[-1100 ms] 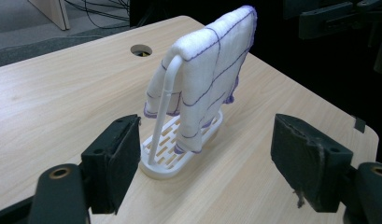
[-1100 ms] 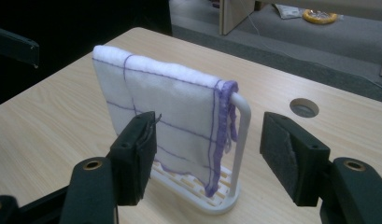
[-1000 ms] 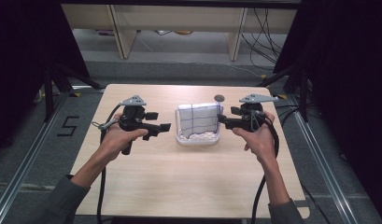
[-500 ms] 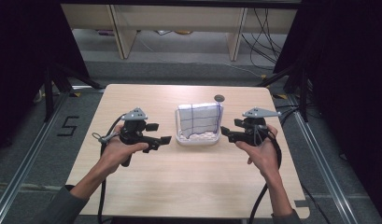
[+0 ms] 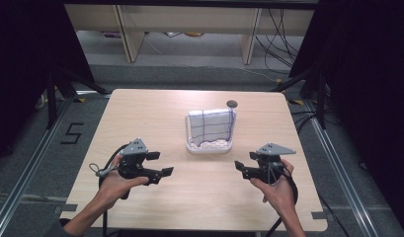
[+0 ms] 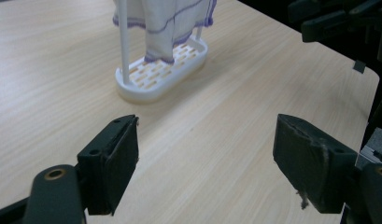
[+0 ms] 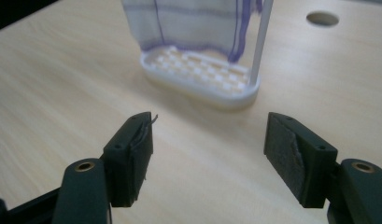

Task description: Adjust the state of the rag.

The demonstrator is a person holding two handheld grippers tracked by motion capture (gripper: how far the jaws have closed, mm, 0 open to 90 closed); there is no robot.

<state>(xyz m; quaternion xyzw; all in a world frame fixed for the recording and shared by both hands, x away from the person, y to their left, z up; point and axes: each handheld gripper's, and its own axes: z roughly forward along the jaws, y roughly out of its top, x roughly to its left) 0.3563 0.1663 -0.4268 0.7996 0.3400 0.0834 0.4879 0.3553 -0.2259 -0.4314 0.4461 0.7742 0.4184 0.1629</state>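
A white cloth with purple lines point(image 5: 209, 124) hangs over a small white rack point(image 5: 210, 146) at the middle of the wooden table point(image 5: 140, 113). In the left gripper view the cloth point(image 6: 165, 21) drapes down onto the rack's slotted base point(image 6: 156, 74). From the right gripper view, the cloth point(image 7: 193, 23) and the rack base point(image 7: 202, 74) lie straight ahead. My left gripper point(image 5: 161, 165) is held low at the front left of the rack, open and empty. My right gripper point(image 5: 240, 169) is at the front right, also open and empty.
A round cable hole point(image 5: 231, 103) sits in the table behind the rack. Shelving and cables point(image 5: 268, 29) stand on the floor beyond the far edge. A floor mark "5" point(image 5: 72, 133) lies left of the table.
Both grippers have drawn back from the sides of the rack toward the front edge of the table. The cloth stays on the rack.
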